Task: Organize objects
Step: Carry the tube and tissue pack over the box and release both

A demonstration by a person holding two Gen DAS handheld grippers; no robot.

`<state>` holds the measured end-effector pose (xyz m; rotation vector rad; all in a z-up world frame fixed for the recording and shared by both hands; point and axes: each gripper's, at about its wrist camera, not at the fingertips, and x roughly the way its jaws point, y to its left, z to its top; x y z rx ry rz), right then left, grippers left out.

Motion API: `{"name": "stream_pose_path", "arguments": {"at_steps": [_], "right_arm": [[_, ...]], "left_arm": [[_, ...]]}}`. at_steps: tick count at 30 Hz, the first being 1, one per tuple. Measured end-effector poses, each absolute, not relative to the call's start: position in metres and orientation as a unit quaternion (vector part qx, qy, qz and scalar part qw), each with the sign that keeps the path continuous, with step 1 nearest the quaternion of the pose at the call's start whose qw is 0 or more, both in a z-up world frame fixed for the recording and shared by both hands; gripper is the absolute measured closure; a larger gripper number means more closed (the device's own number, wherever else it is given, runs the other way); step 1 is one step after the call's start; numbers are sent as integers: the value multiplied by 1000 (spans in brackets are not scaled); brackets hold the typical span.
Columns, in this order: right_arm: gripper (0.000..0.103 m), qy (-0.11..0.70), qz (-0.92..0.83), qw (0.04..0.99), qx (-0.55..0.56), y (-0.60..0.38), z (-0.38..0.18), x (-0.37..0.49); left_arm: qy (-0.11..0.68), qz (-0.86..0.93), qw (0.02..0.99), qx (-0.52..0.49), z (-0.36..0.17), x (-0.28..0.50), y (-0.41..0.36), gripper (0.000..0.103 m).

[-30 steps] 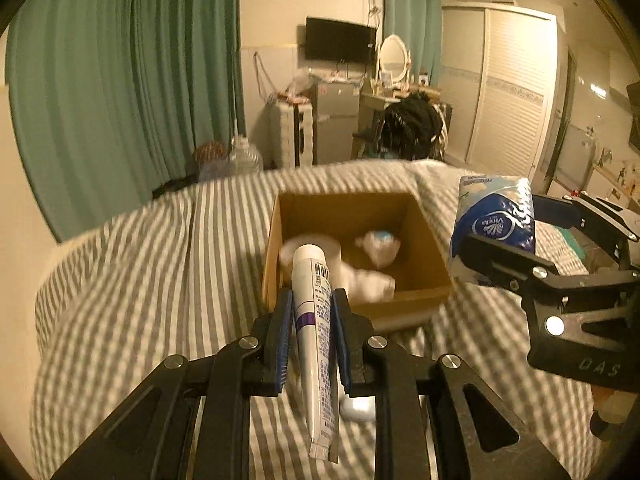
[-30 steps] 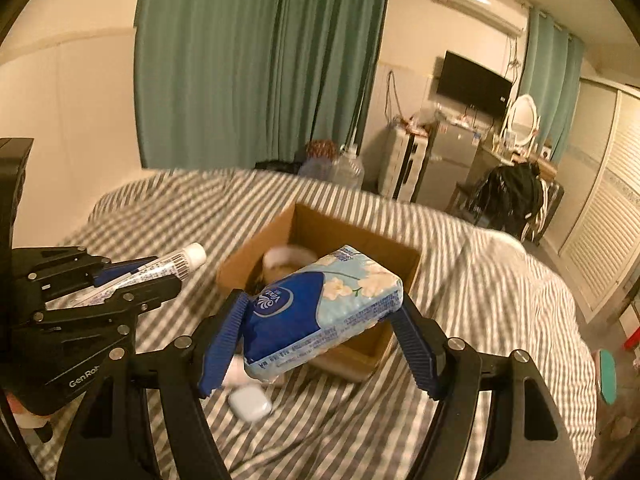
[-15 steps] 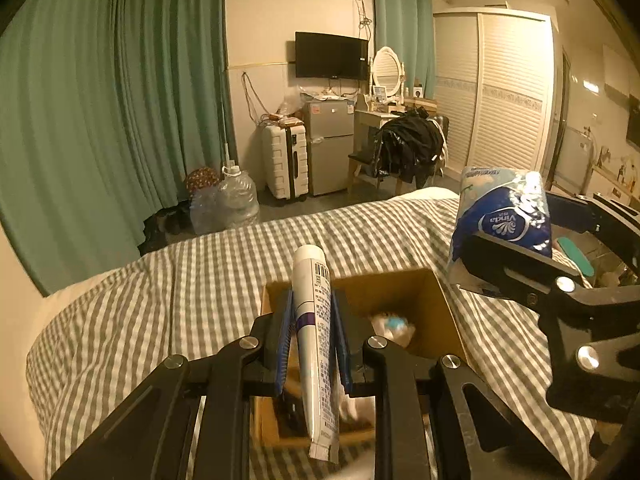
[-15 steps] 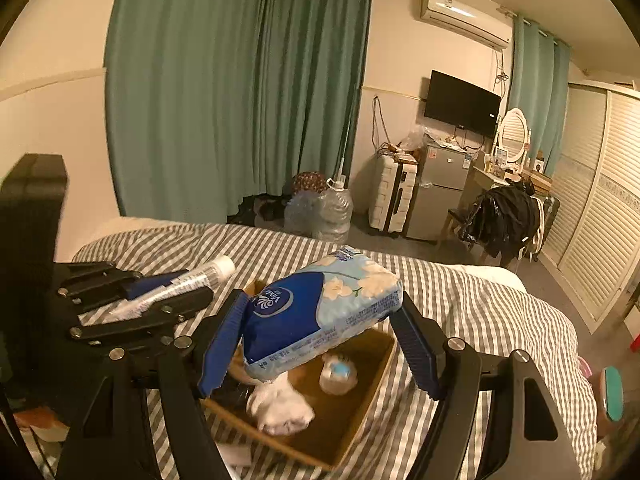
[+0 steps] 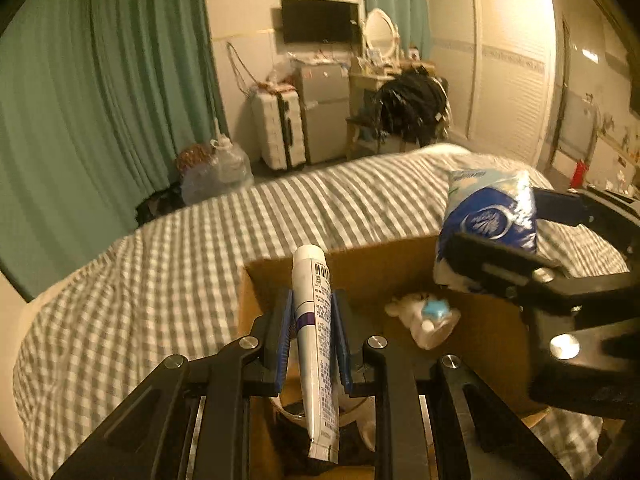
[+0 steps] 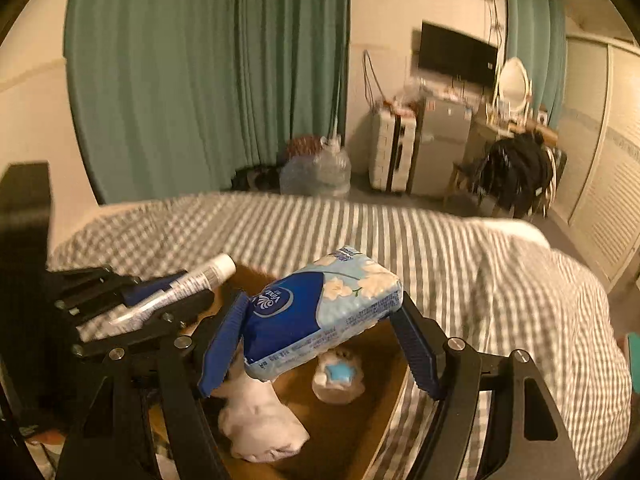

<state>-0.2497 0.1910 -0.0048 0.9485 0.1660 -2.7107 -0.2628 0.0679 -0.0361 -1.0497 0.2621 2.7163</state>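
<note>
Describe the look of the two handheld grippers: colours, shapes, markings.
The left gripper and right gripper look alike: matte black angular frames with cut-out openings, round silver bolt heads at the joints, and blue ribbed pads lining the fingers. No cables, sleeves or readable markings show.

A home bedroom: checked bed [image 5: 160,280], green curtains [image 5: 100,120], wardrobe [image 5: 500,60], wall television [image 5: 318,20].

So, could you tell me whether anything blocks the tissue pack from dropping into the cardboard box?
Nothing covers the cardboard box. Directly beneath the tissue pack, held by the right gripper, sit a white crumpled item and a small blue-topped container.
</note>
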Motion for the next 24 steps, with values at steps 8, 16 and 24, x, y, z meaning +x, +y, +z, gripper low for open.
{"name": "stream_pose_path", "arguments": {"at_steps": [8,16,24], "right_arm": [[28,28,-925,128,358,209,-30,-259],[20,-15,-929,128,347,225,-23,-256],[12,-36,-944,117,307,231,7,-237]], "left_arm": [[91,911,125,-382,-63,-263,73,84],[91,914,136,-371,-60,-253,73,50],[75,927,120,-348,-39,-229,56,22]]}}
